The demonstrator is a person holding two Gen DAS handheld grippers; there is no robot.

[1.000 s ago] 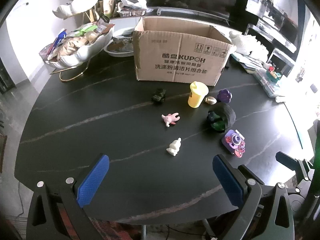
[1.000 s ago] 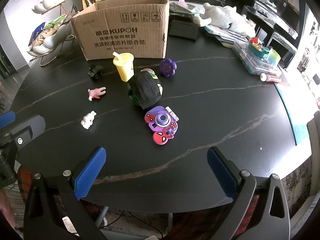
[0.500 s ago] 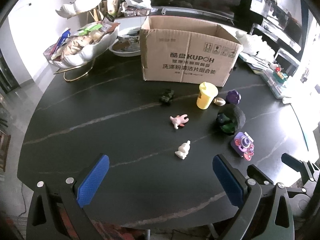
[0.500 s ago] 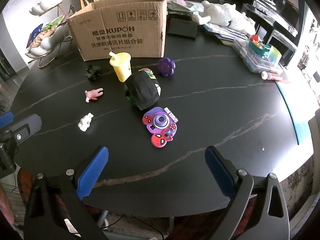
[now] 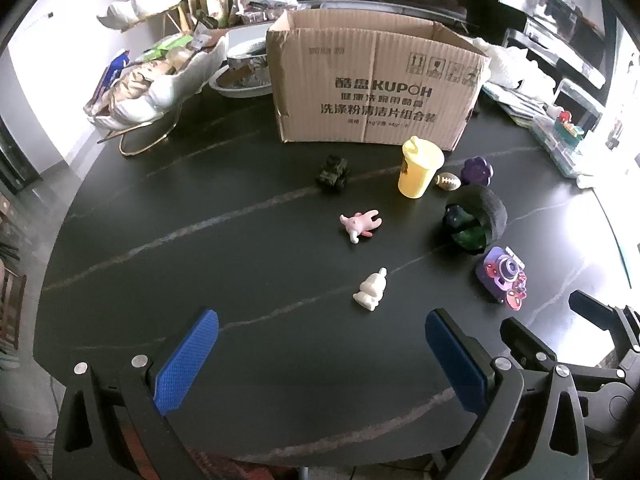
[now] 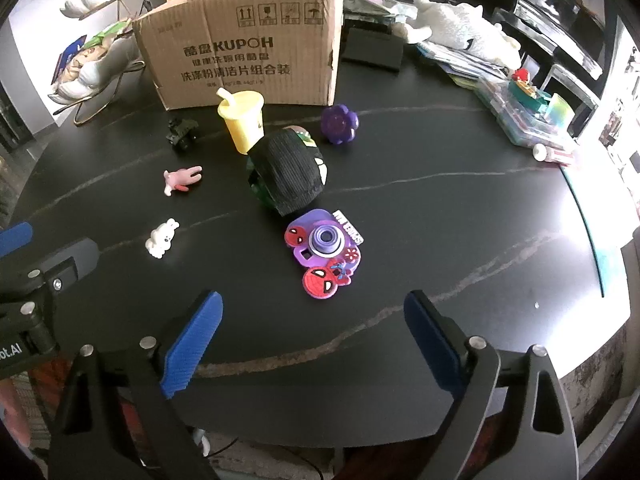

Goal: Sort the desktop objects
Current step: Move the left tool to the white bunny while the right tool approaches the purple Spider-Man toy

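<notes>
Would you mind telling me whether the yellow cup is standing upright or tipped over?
Upright. The yellow cup stands on its narrow base on the table, lid and straw pointing up.

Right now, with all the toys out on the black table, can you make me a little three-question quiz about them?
1. True or false: the left claw is holding the white bunny.
2. What sits nearest the right claw: A) yellow cup B) purple toy camera C) green toy truck?
3. Fill in: all the toys lie in front of the cardboard ____.

Key: 1 false, both claws are open and empty. 2 B. 3 box.
</notes>
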